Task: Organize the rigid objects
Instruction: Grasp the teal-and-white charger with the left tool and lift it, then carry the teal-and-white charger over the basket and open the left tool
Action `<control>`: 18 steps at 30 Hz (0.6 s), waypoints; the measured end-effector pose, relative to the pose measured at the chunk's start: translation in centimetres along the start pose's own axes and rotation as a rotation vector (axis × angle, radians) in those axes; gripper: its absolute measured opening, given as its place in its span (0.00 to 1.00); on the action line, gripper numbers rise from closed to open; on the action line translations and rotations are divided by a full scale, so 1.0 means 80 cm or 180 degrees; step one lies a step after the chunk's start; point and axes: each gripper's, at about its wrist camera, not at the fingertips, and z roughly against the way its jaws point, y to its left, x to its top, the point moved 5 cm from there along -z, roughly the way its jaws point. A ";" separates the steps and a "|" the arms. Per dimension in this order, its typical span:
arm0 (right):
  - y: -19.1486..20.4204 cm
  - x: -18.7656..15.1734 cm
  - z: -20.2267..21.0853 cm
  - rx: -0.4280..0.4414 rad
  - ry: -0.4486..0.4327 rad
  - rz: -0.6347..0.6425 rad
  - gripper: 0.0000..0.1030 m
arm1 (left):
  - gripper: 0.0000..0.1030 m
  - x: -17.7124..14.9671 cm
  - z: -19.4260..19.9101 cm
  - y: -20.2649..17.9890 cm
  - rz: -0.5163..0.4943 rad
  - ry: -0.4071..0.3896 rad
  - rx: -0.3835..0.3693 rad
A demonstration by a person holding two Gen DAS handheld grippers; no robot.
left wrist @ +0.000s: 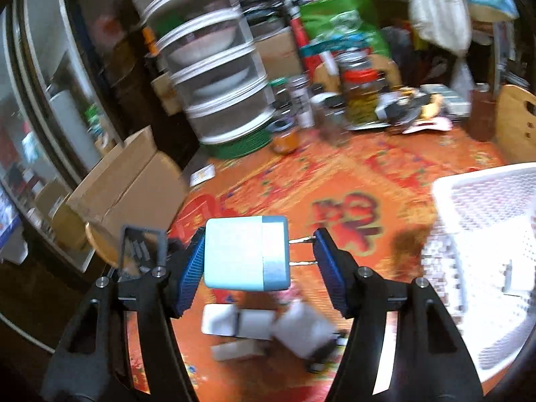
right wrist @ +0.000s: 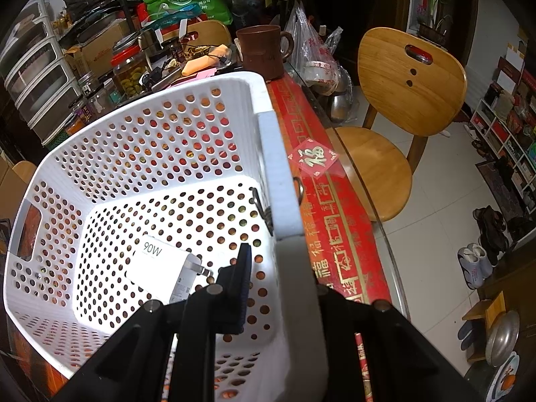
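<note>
Your left claw [left wrist: 259, 261] pinches the pale blue square plug [left wrist: 246, 253]; carry it level over the white holey plastic basket [left wrist: 485, 234]

A cluttered home dining room: wooden chair [right wrist: 410, 83], pickle jar [right wrist: 129, 73], shoes [right wrist: 475, 264] on tiled floor.

A wooden chair [right wrist: 407, 83] stands at right, a brown mug [right wrist: 263, 50] (handle rightward) top centre, shoes [right wrist: 475, 263] lower right.
</note>
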 end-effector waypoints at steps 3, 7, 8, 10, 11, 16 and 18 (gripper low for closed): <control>0.000 0.001 0.000 0.0006 -0.0002 -0.0003 0.16 | 0.59 0.006 0.035 -0.042 -0.0075 -0.0099 -0.0230; 0.000 0.001 0.000 0.0022 0.0006 -0.0012 0.16 | 0.59 0.011 0.064 -0.098 -0.0187 -0.0149 -0.0443; 0.000 0.001 0.000 0.0027 0.0009 -0.0016 0.16 | 0.59 0.012 0.072 -0.117 -0.0244 -0.0169 -0.0475; 0.000 0.002 -0.001 0.0037 0.0014 -0.0030 0.16 | 0.59 0.013 0.081 -0.144 -0.0342 -0.0190 -0.0475; 0.000 0.002 -0.001 0.0044 0.0015 -0.0036 0.16 | 0.59 0.011 0.083 -0.156 -0.0390 -0.0204 -0.0445; -0.001 0.002 -0.001 0.0051 0.0015 -0.0037 0.16 | 0.59 0.002 0.088 -0.211 -0.0607 -0.0146 -0.0453; -0.001 0.002 -0.001 0.0051 0.0015 -0.0039 0.16 | 0.59 -0.003 0.085 -0.234 -0.0694 -0.0092 -0.0494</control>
